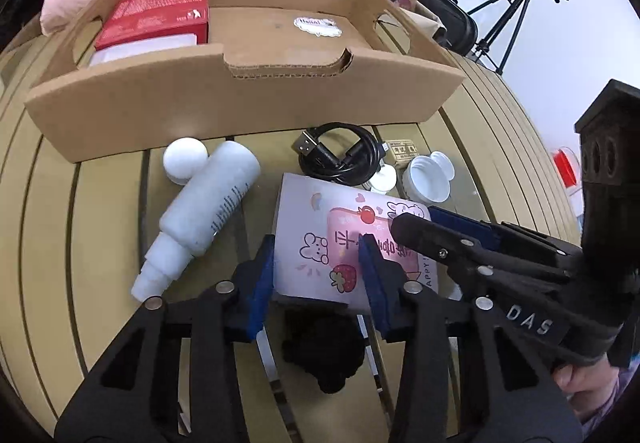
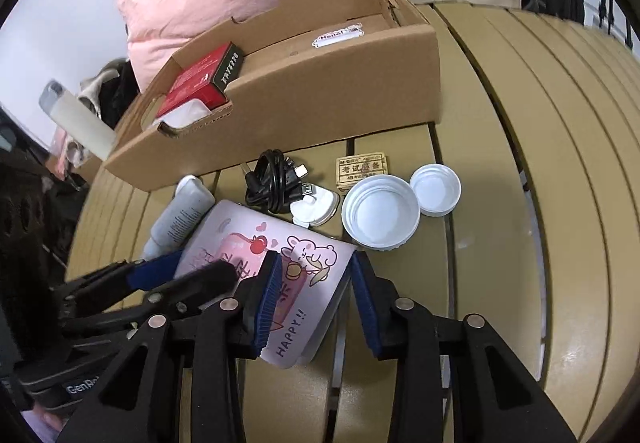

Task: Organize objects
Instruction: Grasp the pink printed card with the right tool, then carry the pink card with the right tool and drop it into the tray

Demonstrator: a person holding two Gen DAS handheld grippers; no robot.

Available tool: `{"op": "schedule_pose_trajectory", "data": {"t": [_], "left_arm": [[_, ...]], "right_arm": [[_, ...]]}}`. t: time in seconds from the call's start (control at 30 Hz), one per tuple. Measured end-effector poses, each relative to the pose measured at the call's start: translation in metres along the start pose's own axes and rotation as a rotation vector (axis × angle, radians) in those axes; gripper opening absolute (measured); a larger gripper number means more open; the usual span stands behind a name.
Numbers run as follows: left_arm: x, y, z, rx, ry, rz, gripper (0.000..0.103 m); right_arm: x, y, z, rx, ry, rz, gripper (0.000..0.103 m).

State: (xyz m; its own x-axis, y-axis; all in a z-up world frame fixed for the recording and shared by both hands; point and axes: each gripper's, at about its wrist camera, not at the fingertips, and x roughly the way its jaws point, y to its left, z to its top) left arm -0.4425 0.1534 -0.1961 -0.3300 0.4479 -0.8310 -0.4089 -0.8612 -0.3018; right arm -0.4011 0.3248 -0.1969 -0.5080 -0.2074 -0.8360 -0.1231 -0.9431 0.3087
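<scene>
Left hand-held gripper, right hand-held gripper, astride box edges

Both wrist fisheyes look steeply down along their own fingers, close over the slatted table, the left one facing the cardboard tray squarely, the right one angled from beside it, and both share the pink illustrated box, tray and lids.

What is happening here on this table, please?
A person is tidying small items into the cardboard tray. Both handheld grippers are on the pink cartoon box: the left gripper straddles its left part, the right gripper its right part. The white bottle, black cable and white lids lie on the table.
</scene>
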Motion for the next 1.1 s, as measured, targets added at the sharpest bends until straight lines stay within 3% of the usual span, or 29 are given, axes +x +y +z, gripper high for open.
{"op": "schedule_pose_trajectory", "data": {"t": [0.23, 0.4, 0.53, 0.63, 0.73, 0.9, 0.97, 1.1], "left_arm": [[-0.022, -0.007, 0.0, -0.002, -0.041, -0.032, 0.03], [-0.078, -0.019, 0.022, -0.016, -0.148, -0.09, 0.03], [-0.122, -0.02, 0.057, -0.019, -0.238, -0.101, 0.03], [-0.141, -0.02, 0.086, -0.022, -0.314, -0.096, 0.03], [-0.138, -0.009, 0.108, -0.057, -0.348, -0.079, 0.03], [-0.104, 0.016, 0.139, -0.12, -0.314, -0.053, 0.03], [-0.086, 0.02, 0.156, -0.119, -0.314, -0.006, 0.03], [-0.05, 0.03, 0.177, -0.123, -0.308, 0.002, 0.03]], "right_arm": [[-0.022, 0.006, 0.003, -0.015, -0.089, -0.03, 0.029], [-0.07, 0.029, 0.013, -0.088, -0.21, -0.038, 0.029], [-0.114, 0.043, 0.05, -0.115, -0.293, 0.05, 0.028], [-0.129, 0.056, 0.085, -0.155, -0.346, 0.062, 0.028], [-0.123, 0.064, 0.115, -0.168, -0.353, 0.089, 0.028], [-0.082, 0.066, 0.15, -0.177, -0.302, 0.117, 0.028], [-0.062, 0.066, 0.164, -0.184, -0.277, 0.097, 0.028], [-0.024, 0.058, 0.195, -0.191, -0.238, 0.066, 0.028]]}}
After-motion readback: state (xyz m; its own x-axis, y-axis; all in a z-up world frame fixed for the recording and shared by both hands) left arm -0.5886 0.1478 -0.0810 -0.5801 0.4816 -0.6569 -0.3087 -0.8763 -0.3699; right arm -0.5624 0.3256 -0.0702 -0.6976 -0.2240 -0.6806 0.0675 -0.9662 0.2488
